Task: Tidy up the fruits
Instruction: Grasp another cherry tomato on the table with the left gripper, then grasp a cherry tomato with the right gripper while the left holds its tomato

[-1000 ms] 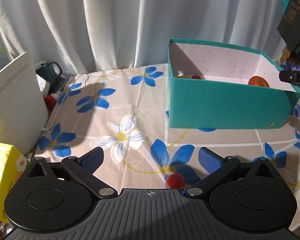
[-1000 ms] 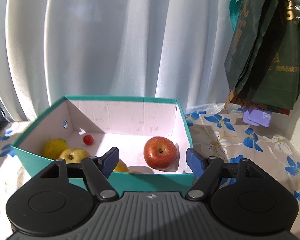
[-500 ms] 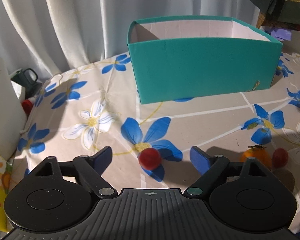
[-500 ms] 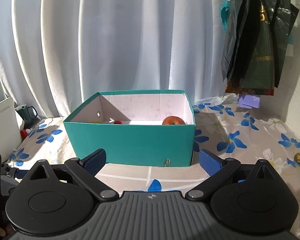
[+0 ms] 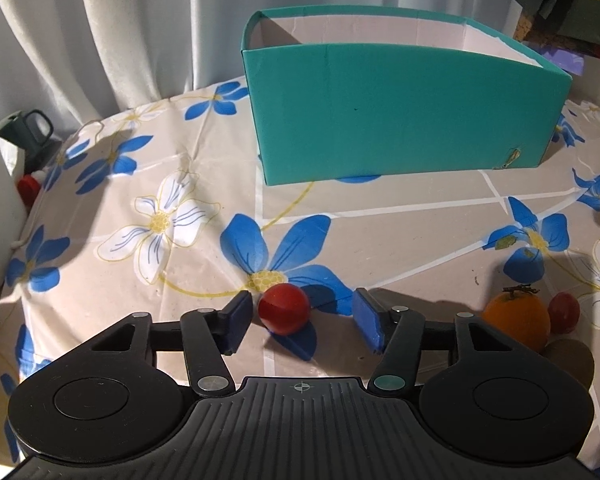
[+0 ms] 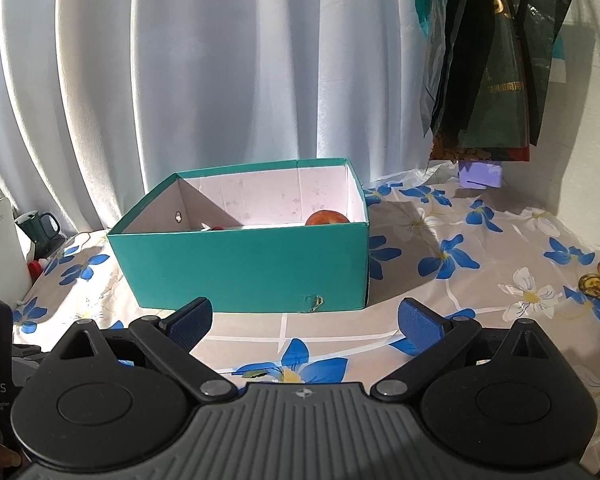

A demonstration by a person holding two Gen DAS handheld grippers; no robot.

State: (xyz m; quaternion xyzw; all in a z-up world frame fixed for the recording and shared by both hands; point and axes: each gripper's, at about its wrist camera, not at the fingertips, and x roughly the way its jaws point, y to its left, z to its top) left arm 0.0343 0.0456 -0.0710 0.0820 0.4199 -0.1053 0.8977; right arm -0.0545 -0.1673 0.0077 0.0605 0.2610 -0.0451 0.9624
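**Red fruit between the pads, grip not yet made**

Red and small, the round fruit (image 5: pixel 284 309) lies on the flowered tabletop (image 5: pixel 380 232), and my left tool (image 5: pixel 302 320) is low around it. Its jaws have just been closing, and the fruit is between them, but they do not pinch it yet: the left pad sits just beside the fruit or perhaps touches it, I cannot tell which, and the right pad is clearly apart from it. So the fruit is off-centre in the opening.

To do this step well, I would first shift the tool a little so that the fruit comes to the middle. If only one pad pushes, I think a smooth round fruit like this will roll away over the cloth. Then I would close slowly and softly, because it looks easy to squash, and lift straight up before going to the teal box (image 5: pixel 400 112) behind it.

My right tool (image 6: pixel 304 322) is spread wide and holds nothing; it waits in front of the same box, where a red apple (image 6: pixel 326 217) already shows above the wall. To the right of the left tool an orange fruit (image 5: pixel 518 320) and another small red fruit (image 5: pixel 564 312) are waiting on the tabletop.
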